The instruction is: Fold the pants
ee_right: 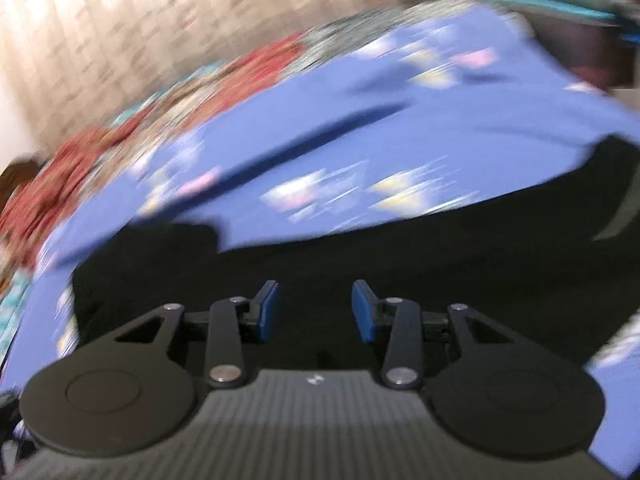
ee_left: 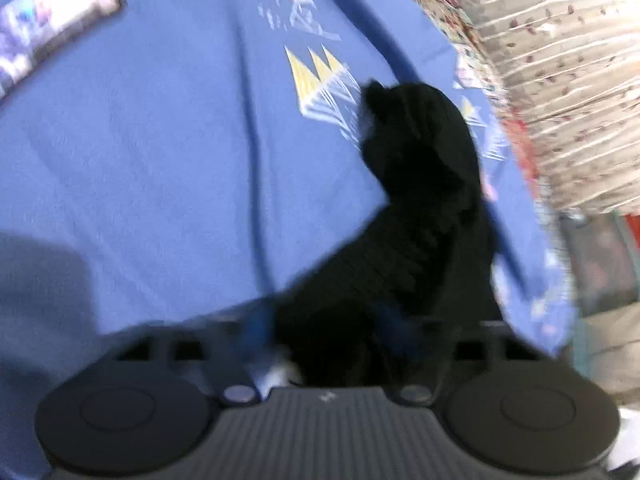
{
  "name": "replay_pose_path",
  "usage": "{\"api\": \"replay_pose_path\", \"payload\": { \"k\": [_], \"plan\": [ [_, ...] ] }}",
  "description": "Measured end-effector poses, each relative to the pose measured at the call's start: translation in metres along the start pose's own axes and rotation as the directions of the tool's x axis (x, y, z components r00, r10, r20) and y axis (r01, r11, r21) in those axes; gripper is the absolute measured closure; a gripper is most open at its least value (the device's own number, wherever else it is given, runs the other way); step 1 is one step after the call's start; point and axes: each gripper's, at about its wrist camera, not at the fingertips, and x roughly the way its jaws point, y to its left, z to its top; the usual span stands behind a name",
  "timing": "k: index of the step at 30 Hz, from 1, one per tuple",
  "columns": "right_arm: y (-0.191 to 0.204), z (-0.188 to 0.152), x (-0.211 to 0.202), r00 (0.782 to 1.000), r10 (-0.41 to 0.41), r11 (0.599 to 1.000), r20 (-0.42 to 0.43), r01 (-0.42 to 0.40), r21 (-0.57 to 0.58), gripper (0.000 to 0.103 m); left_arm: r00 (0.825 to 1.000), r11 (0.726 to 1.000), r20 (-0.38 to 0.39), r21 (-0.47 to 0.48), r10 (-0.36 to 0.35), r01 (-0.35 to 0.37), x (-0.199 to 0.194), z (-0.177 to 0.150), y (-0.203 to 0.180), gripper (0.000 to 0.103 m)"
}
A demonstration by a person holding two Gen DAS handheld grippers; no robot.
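Pants [ee_left: 420, 208]: black, lying on a blue bedsheet [ee_left: 160, 140] with printed yellow-and-white triangle shapes. In my left wrist view the fabric runs as a bunched strip from the left hand-held gripper [ee_left: 324, 332] up and right toward the far edge of the bed. That view is motion-blurred, but the cloth sits right between the blue pads [ee_left: 256, 328] and the jaws are pressed nearly together, so I read it as pinching the pants.

Right wrist view is blurred too. Right hand-held gripper [ee_right: 316, 310] is spread, blue pads [ee_right: 266, 310] clearly apart, nothing between them. It hangs over a wide flat spread of the same black fabric [ee_right: 400, 280], which fills the lower middle of the view; I can't tell whether the tips touch it.

A dark crease [ee_right: 320, 140] runs diagonally across the sheet beyond the pants. A red floral cover [ee_right: 100, 152] lies along the bed's far side, with a beige patterned curtain [ee_left: 560, 80] behind it. A flat, pale-printed object [ee_left: 52, 20] sits on the sheet at top left of the left view, too blurred to identify.
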Motion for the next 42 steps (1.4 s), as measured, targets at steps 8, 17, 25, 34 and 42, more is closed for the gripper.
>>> {"api": "replay_pose_path", "payload": {
  "k": [8,17,25,34,42],
  "plan": [
    [0.097,-0.030,0.058,0.957,0.192,0.963,-0.218,-0.227,-0.146,0.059,0.974,0.957,0.226,0.282,0.004,-0.070,-0.097,-0.042,-0.012,0.091],
    [0.121,-0.002,0.079,0.948,0.153,0.921,-0.281,-0.240,-0.308,0.059,0.967,0.979,0.253,0.200,-0.012,-0.040,-0.098,-0.014,0.011,0.065],
    [0.199,0.100,0.118,0.970,0.166,0.846,-0.180,-0.233,-0.479,0.059,0.976,0.928,0.210,0.371,-0.053,-0.030,0.011,0.037,-0.046,0.061],
    [0.365,0.112,0.243,0.926,0.186,0.649,-0.329,-0.367,-0.666,0.040,0.969,0.849,0.246,0.515,-0.013,-0.119,0.074,0.002,-0.057,0.060],
    [0.387,0.048,0.349,0.915,-0.091,0.560,-0.394,-0.280,-0.780,0.035,0.963,0.860,0.266,0.502,-0.046,-0.097,0.072,0.005,-0.050,0.061]
  ]
}}
